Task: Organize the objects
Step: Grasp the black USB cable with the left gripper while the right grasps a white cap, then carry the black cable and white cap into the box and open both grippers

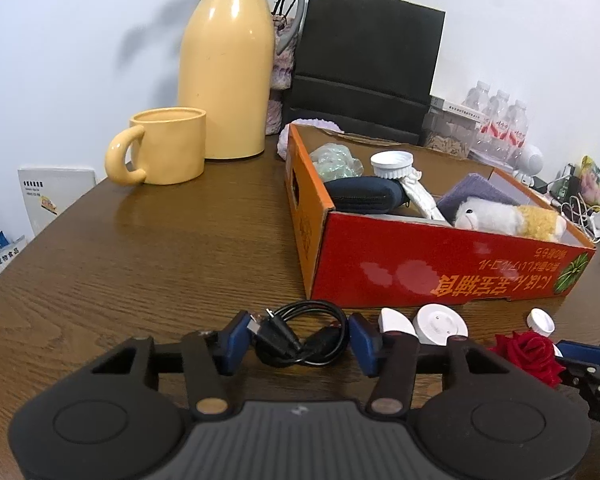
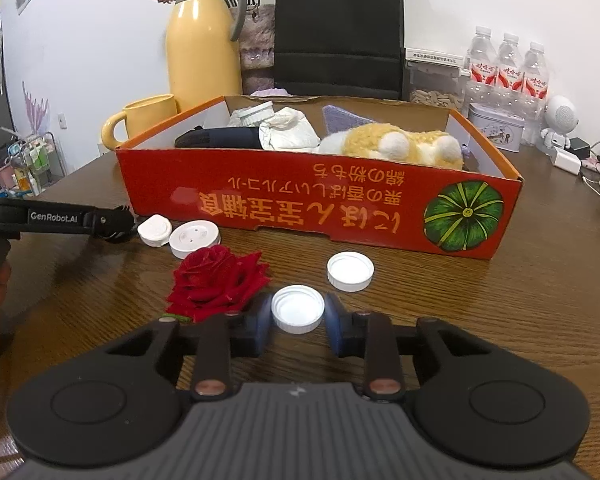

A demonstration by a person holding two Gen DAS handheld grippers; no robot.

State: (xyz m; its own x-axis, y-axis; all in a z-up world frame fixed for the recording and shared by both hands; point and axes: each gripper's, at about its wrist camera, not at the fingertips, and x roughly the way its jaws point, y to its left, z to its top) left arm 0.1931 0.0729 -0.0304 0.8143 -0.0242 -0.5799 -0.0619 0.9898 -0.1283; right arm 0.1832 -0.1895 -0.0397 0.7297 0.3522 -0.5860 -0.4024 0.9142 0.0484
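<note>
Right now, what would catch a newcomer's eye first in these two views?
The bright red cardboard box in mid-table, filled with a plush toy and other bits. In front of it on the wooden table lies a red rose. The right hand-held gripper closes on a white cap, and the left hand-held gripper brackets a coiled black cable.

Colours here: red-orange box (image 2: pixel 284 204) with orange lettering and a green striped pumpkin print, pale yellow jug (image 1: pixel 228 68) with grey collar plus matching yellow mug (image 1: pixel 168 150), deep red rose (image 2: pixel 216 280), white caps (image 2: pixel 298 307), black cable (image 1: pixel 300 340), brown woodgrain table (image 1: pixel 160 260).
</note>
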